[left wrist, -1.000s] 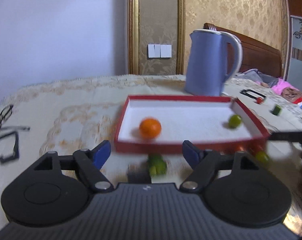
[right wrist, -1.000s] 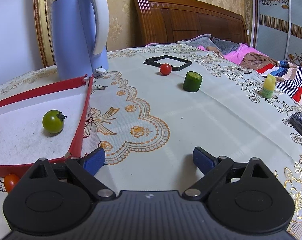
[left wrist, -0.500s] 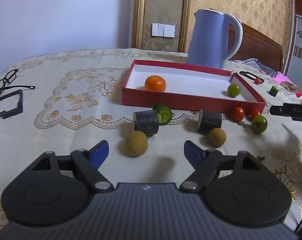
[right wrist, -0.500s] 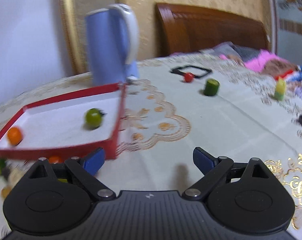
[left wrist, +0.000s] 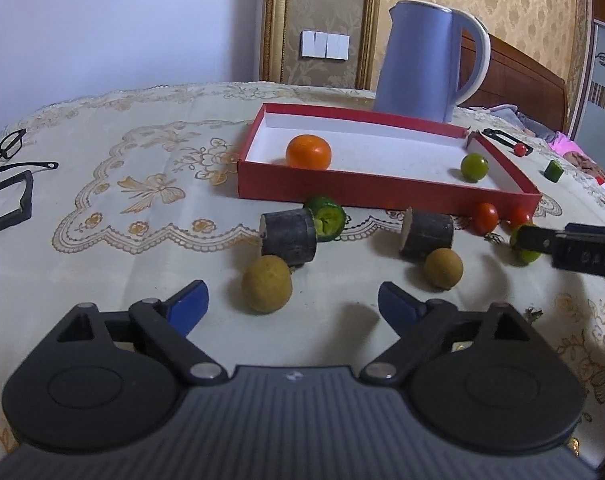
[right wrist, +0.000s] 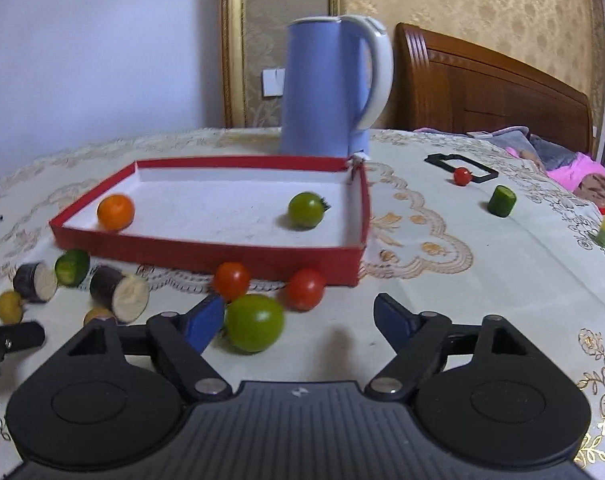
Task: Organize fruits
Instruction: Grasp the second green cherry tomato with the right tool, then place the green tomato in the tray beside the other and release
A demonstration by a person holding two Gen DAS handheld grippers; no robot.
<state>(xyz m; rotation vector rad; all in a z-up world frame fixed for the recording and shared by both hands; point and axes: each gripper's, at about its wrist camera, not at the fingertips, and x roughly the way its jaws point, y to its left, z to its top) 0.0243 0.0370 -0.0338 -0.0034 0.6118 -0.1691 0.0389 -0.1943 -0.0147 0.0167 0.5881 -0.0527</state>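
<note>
A red tray (right wrist: 206, 258) sits on the tablecloth (left wrist: 102, 216) in front of a blue kettle (right wrist: 326, 88), holding an orange (right wrist: 115, 211) and a green tomato (right wrist: 305, 209), while two red tomatoes (right wrist: 231, 280), two dark cut stubs (left wrist: 288, 236), a cucumber piece (left wrist: 325, 218) and two brown round fruits (left wrist: 266, 284) lie loose along its near wall. The right gripper (right wrist: 298, 316), spread but just closing, has a larger green tomato (right wrist: 254, 322) between its fingers, beside the left pad, not yet pinched. The left gripper (left wrist: 292, 306), jaws just widening, is spread with one brown fruit just ahead of its fingers.
</note>
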